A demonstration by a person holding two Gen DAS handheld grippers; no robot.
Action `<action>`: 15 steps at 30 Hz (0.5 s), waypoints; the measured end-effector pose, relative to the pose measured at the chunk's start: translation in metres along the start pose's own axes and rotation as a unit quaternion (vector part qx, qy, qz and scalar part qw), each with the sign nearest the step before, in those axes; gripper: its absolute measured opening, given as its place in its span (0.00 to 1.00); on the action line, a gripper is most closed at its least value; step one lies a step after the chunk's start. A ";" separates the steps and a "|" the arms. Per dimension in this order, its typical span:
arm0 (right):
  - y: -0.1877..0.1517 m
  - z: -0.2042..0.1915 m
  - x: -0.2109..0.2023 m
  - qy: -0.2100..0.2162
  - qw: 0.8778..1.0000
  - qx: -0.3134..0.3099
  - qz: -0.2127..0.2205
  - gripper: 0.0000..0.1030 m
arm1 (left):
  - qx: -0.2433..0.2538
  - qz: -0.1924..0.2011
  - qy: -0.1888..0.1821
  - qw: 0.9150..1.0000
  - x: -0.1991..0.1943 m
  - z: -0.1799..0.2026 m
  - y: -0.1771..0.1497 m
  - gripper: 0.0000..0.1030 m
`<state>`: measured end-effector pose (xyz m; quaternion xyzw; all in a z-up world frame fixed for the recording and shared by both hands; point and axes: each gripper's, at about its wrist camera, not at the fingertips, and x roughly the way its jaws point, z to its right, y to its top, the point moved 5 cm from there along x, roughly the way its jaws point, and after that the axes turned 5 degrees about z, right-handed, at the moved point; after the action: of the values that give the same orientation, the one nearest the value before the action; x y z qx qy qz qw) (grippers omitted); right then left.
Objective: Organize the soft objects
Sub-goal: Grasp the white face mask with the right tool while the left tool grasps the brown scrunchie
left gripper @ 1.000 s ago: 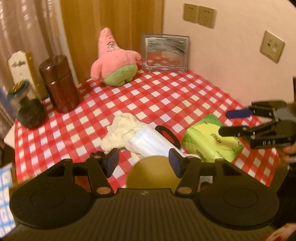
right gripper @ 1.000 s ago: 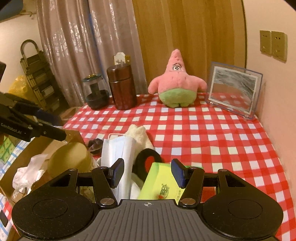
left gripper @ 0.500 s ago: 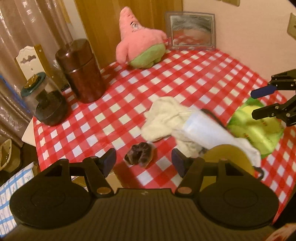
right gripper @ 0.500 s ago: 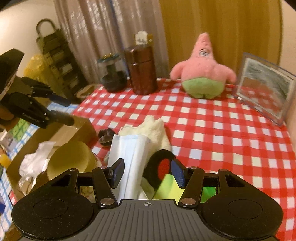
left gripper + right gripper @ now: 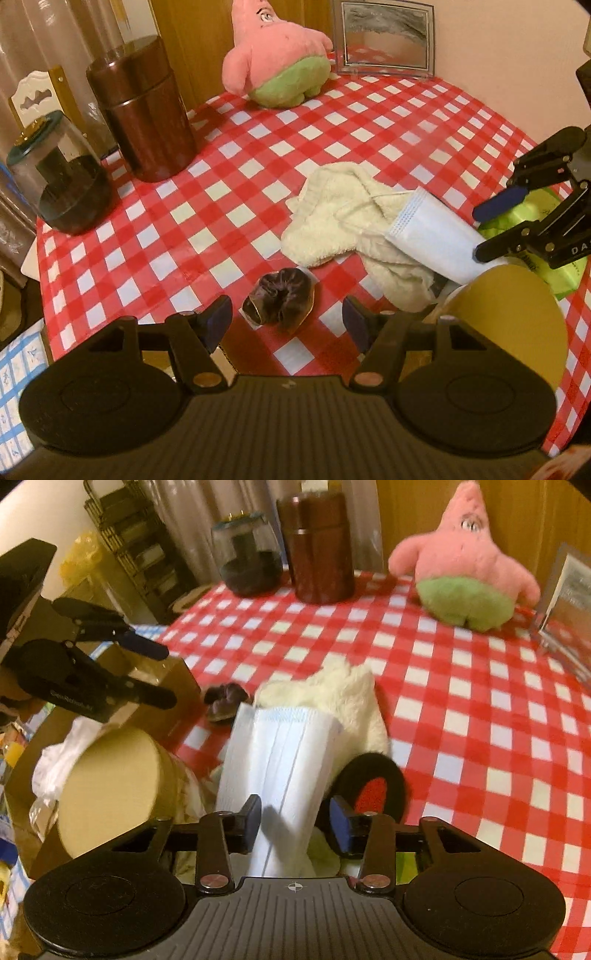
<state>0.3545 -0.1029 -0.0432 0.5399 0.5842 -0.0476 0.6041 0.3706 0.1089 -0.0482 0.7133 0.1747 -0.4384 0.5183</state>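
OK, left wrist view: my left gripper (image 5: 287,323) is wide, nothing gripped. The dark scrunchie (image 5: 279,300) sits on the table (image 5: 229,199) near its front edge, between my fingertips and just ahead of them, no pad touching it. The cream towel (image 5: 332,218) lies past it, with the white face mask (image 5: 432,236) across its right end. My right gripper (image 5: 484,232) is over the mask's near end, and the green tissue pack (image 5: 535,214) shows behind it at the right edge. The pink plush (image 5: 280,62) stands at the far edge.

Right wrist view: my right gripper (image 5: 294,821) is closing, jaws narrowing, with the face mask (image 5: 280,760) running between the pads. I can't tell if the pads press on it yet. The towel (image 5: 343,694) sits under its far end, the black hair tie (image 5: 373,786) just right of it, the scrunchie (image 5: 225,698) to the left at the front edge. The left gripper (image 5: 162,675) hovers beyond that edge, over a cardboard box (image 5: 162,690).
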 end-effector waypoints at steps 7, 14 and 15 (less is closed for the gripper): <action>-0.005 0.002 0.004 0.024 1.000 0.017 -0.006 0.10 | -0.005 -0.006 -0.010 1.000 0.014 -0.002 -0.004 0.61; 0.004 0.007 -0.017 0.019 0.999 0.032 0.026 0.01 | -0.007 -0.008 -0.009 1.000 0.023 -0.004 -0.003 0.61; 0.006 0.008 -0.020 0.015 0.999 0.031 0.032 0.01 | -0.007 -0.009 -0.008 1.000 0.025 -0.004 -0.002 0.61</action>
<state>0.3578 -0.1176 -0.0266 0.5776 0.5737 -0.0379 0.5794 0.3844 0.1085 -0.0692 0.7040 0.1801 -0.4478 0.5209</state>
